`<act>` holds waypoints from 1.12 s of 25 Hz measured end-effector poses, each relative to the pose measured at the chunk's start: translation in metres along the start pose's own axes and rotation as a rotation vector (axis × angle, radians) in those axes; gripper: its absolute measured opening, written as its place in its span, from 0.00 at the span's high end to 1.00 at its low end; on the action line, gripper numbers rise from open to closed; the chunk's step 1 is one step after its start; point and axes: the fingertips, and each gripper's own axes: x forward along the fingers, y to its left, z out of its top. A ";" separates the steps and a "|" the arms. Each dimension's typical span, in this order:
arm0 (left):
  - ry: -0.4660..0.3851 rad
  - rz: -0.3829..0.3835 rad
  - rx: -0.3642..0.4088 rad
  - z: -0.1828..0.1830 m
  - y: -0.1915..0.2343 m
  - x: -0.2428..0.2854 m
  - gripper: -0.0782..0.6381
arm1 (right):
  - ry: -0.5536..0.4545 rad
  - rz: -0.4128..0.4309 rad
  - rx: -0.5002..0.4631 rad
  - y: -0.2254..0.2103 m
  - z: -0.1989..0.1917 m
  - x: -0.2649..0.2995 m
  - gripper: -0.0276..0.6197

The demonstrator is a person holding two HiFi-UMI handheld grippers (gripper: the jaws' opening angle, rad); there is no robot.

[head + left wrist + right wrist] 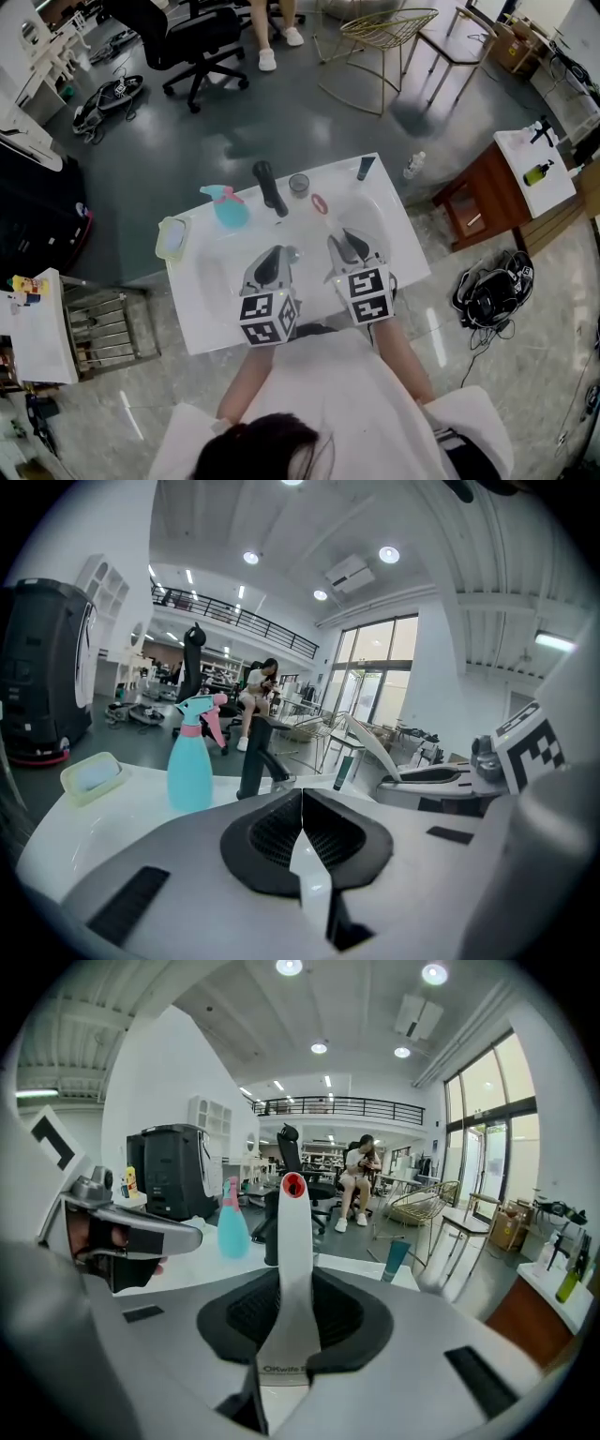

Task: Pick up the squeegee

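Observation:
The squeegee (289,1241) is white with a red hanging hole at its tip, and it stands up between the jaws of my right gripper (286,1283), which is shut on its handle. From the head view only its red tip (320,203) stands out, ahead of the right gripper (349,242) over the white sink counter (403,267). In the left gripper view the squeegee (375,747) slants up and left from the right gripper (441,778). My left gripper (302,803) is shut with nothing in it, close beside the right one (272,255).
A black faucet (269,186), a teal spray bottle with a pink trigger (228,206), a pale dish (173,237), a small round cap (299,184) and a dark tube (366,168) stand along the counter's far side. Chairs and a seated person are beyond.

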 end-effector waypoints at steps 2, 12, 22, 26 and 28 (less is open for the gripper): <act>-0.005 0.005 -0.001 -0.001 -0.001 0.001 0.86 | -0.016 -0.020 0.040 -0.003 0.001 -0.001 0.80; -0.014 -0.016 0.013 -0.004 -0.013 -0.001 0.86 | -0.049 -0.092 0.104 0.005 -0.003 -0.008 0.80; -0.011 -0.022 0.031 -0.007 -0.017 -0.005 0.86 | -0.049 -0.073 0.102 0.016 -0.011 -0.007 0.80; -0.010 -0.030 0.044 -0.007 -0.020 -0.004 0.86 | -0.053 -0.074 0.100 0.017 -0.011 -0.007 0.80; -0.009 -0.035 0.049 -0.008 -0.023 -0.003 0.86 | -0.052 -0.072 0.098 0.017 -0.013 -0.007 0.80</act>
